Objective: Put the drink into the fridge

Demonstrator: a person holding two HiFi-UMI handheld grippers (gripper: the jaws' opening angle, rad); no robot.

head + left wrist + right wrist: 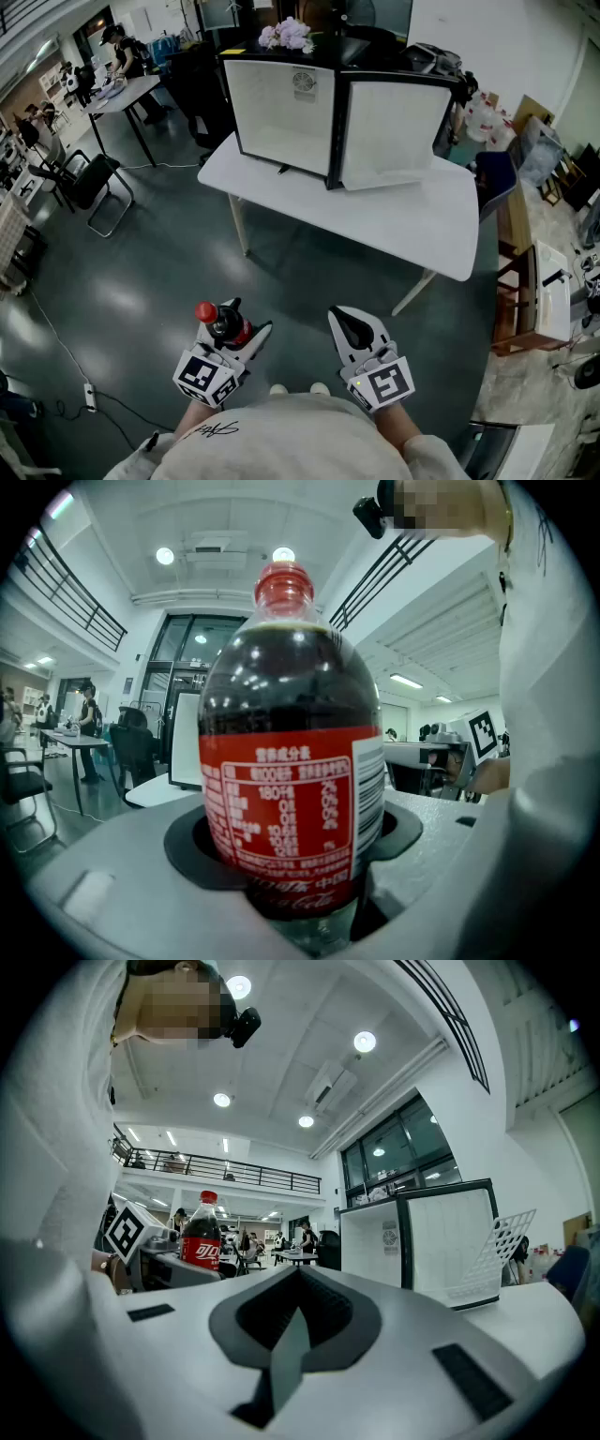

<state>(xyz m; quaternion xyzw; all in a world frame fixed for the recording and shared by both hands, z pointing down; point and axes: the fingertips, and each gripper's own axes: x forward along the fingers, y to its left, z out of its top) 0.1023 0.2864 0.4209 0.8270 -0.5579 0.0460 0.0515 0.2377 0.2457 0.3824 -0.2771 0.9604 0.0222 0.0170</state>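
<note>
A cola bottle [228, 327] with a red cap and red label stands upright between the jaws of my left gripper [244, 323], which is shut on it and carries it above the floor. The bottle [291, 761] fills the left gripper view. My right gripper [345, 321] is level with it, to its right, shut and holding nothing; its jaws [298, 1307] meet in the right gripper view. The fridge [281, 108] is a small black box with a white inside, standing on a white table [394, 225] ahead of me. Its door [389, 131] stands open to the right.
Bare grey floor lies between me and the table. Pink flowers [286, 36] sit on top of the fridge. Black chairs [89, 183] and another table [122, 94] with a person stand at the back left. Wooden furniture [525, 281] lines the right side.
</note>
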